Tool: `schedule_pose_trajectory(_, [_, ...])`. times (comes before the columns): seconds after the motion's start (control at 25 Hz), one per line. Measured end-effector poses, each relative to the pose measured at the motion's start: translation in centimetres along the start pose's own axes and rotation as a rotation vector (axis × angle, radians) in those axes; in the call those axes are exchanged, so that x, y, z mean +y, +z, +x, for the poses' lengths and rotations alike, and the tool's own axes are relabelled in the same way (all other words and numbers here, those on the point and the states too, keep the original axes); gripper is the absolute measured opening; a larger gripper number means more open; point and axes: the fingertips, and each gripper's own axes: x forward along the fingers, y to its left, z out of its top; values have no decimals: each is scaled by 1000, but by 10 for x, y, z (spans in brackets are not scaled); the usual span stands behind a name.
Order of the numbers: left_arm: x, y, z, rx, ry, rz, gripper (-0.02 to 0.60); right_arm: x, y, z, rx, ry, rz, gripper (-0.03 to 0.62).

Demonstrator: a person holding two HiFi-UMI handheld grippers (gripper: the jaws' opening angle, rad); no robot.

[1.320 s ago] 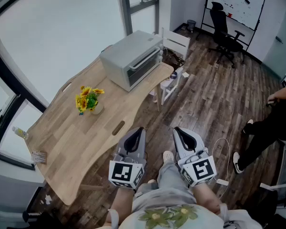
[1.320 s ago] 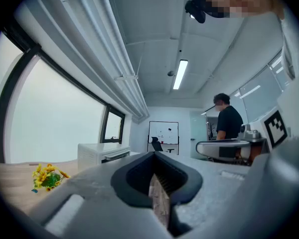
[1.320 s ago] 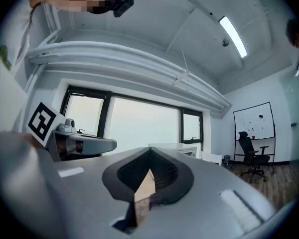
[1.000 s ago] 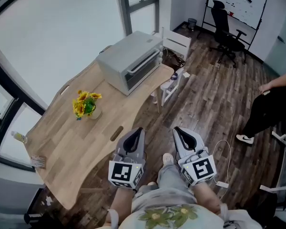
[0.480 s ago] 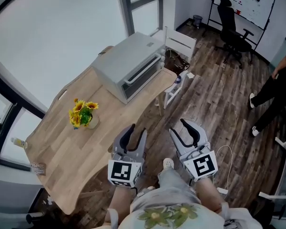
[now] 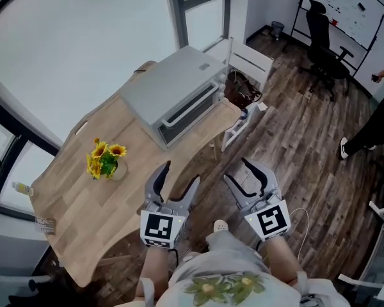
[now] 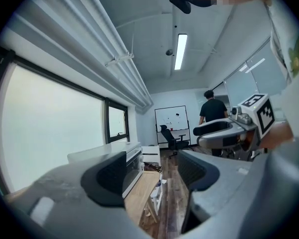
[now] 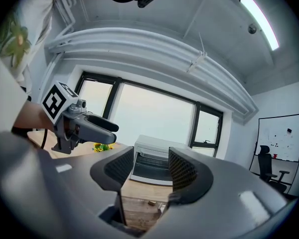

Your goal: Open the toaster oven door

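Note:
A pale grey toaster oven [image 6: 173, 91] stands at the far end of the wooden table [image 6: 89, 203], with its door shut and the handle bar along the top of the glass front. Both grippers hang over the floor beside the table's near edge, well short of the oven. My left gripper [image 6: 178, 176] has just been opening; its jaws stand wide with nothing between them. My right gripper [image 6: 235, 170] has also just been opening and is empty. The right gripper view frames the oven [image 8: 152, 164] between that gripper's jaws [image 8: 148, 172]. The left gripper view shows the oven [image 7: 133, 164] left of its jaws [image 7: 157, 176].
A small pot of sunflowers [image 6: 104, 158] sits mid-table, and a bottle [image 6: 22, 188] at its left edge. A white chair [image 6: 246, 62] stands beyond the oven and a black office chair [image 6: 325, 37] by the whiteboard. A person [image 6: 377, 123] stands at the right.
Both grippers' jaws have gone from shut to open. The grippers have come closer to the table and oven. The person at the right has shifted toward the frame's edge.

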Motion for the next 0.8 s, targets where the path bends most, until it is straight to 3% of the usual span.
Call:
schedule_pose_trajectory(0.08, [4,-2,17,10,10,-1,318,-15,-3,6,-8,13,-16,206])
schedule_pose_trajectory(0.24, [10,-6,47,27,32,-18,318,-45,-7,13,-15,33,-57,64])
schedule_pose_trajectory(0.48, [18,-2,77,29,86,-17,318,-77,-14,30,-8,106,-65,35])
schedule_pose_trajectory(0.52, [20,-3,81,36,92,-16,318,-80,-17,34,3,118,-67,41])
schedule_pose_trajectory(0.64, [26,-8,89,65,109,-3,318,-89,-27,52,46,164,-87,225])
schedule_pose_trajectory(0.8, [36,-15,100,108,123,24,318,-103,-29,71,34,193,-149,272])
